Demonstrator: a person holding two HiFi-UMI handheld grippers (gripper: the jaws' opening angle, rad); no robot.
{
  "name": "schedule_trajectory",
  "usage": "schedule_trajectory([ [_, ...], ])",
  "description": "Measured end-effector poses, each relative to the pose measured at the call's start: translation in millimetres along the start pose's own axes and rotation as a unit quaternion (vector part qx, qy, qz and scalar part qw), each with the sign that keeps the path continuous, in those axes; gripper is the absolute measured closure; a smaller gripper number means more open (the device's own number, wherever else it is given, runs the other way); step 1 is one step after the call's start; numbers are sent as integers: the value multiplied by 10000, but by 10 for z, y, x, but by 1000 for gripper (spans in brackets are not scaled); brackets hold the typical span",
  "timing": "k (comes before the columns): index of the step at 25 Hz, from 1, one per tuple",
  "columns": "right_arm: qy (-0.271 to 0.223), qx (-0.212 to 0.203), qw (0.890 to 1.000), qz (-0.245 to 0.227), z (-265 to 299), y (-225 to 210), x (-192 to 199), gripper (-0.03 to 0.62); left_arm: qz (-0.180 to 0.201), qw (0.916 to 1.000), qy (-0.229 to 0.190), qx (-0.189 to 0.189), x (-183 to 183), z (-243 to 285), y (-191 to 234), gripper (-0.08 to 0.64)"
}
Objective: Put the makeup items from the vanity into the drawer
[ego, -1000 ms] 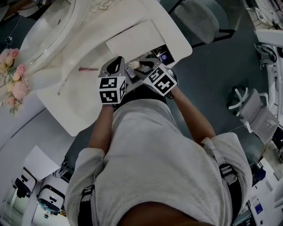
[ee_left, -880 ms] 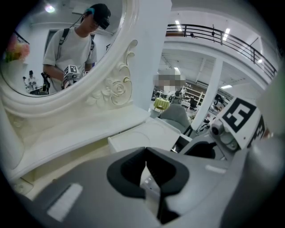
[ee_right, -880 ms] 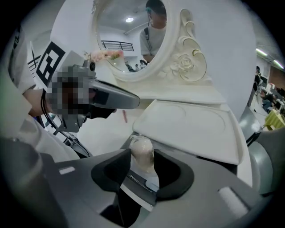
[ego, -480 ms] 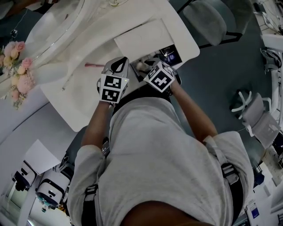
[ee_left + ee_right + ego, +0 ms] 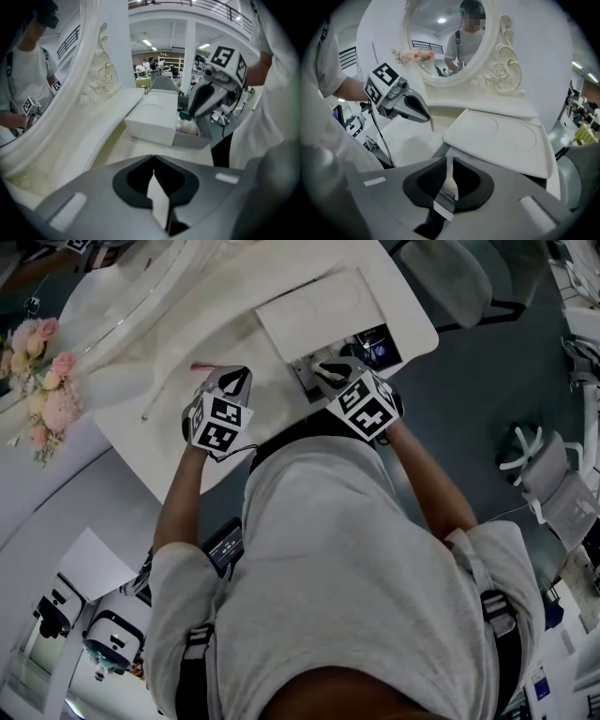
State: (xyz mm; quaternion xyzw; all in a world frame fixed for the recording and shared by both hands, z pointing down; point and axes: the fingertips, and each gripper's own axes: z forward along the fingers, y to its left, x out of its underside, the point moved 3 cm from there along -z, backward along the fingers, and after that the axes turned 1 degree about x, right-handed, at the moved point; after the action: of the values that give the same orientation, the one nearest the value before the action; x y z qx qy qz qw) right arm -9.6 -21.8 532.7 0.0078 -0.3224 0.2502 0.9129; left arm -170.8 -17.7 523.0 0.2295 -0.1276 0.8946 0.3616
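Observation:
A white drawer box (image 5: 319, 310) stands on the white vanity (image 5: 141, 427), its drawer (image 5: 373, 341) pulled open at the near side. A pale puff (image 5: 188, 126) lies in the drawer. My right gripper (image 5: 330, 373) points down into it; its jaws are closing, and a slim pale item (image 5: 450, 180) shows in the gap, with no pad clearly pressing on it. The left gripper (image 5: 234, 379) is shut and empty over the tabletop, its tips just short of a thin pink stick (image 5: 202, 367) lying on the vanity.
An ornate white mirror (image 5: 445, 37) rises behind the box (image 5: 497, 136). Pink flowers (image 5: 42, 381) sit at the far left. A grey chair (image 5: 450, 277) stands past the vanity's right end. The person's body is close against the vanity's front edge.
The left gripper has drawn away from the right one, leftward toward the pink stick. The right gripper stays at the open drawer.

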Motion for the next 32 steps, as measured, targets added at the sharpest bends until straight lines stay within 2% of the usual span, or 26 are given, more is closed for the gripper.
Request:
schedule_trajectory([
  [1, -120, 51, 9999, 44, -14, 3, -25, 576, 97, 9999, 82, -52, 60, -6, 39, 557],
  [2, -225, 87, 9997, 88, -23, 11, -53, 592, 190, 9996, 158, -101, 115, -13, 78, 557],
  [4, -366, 111, 9992, 128, -27, 42, -104, 593, 409, 9986, 307, -159, 202, -22, 142, 557],
  [6, -381, 82, 9992, 130, -18, 95, -113, 592, 817, 9951, 546, -145, 292, -13, 164, 557],
  [7, -367, 53, 9992, 130, -13, 119, -112, 592, 1132, 9909, 715, -125, 343, 2, 166, 557],
  [10, -325, -13, 9994, 121, -16, 156, -124, 592, 2073, 9710, 1189, 11, 490, 57, 187, 557],
  [13, -339, 6, 9994, 101, -26, 183, -142, 592, 2501, 9566, 1489, 108, 618, 97, 266, 557],
  [18, -248, 28, 9995, 172, -51, 205, -86, 592, 2767, 9439, 1803, 47, 804, 222, 375, 548],
  [19, -230, 28, 9996, 176, -49, 205, -73, 592, 2821, 9411, 1865, 77, 838, 252, 384, 508],
  [23, -156, 45, 9997, 198, -58, 190, -22, 592, 2988, 9326, 2016, 192, 904, 373, 389, 459],
  [28, -157, 65, 9995, 263, -42, 197, -30, 592, 3302, 9143, 2345, 70, 957, 488, 480, 443],
  [32, -146, 58, 9995, 288, -35, 219, -35, 592, 3222, 9123, 2520, 213, 968, 530, 484, 459],
])
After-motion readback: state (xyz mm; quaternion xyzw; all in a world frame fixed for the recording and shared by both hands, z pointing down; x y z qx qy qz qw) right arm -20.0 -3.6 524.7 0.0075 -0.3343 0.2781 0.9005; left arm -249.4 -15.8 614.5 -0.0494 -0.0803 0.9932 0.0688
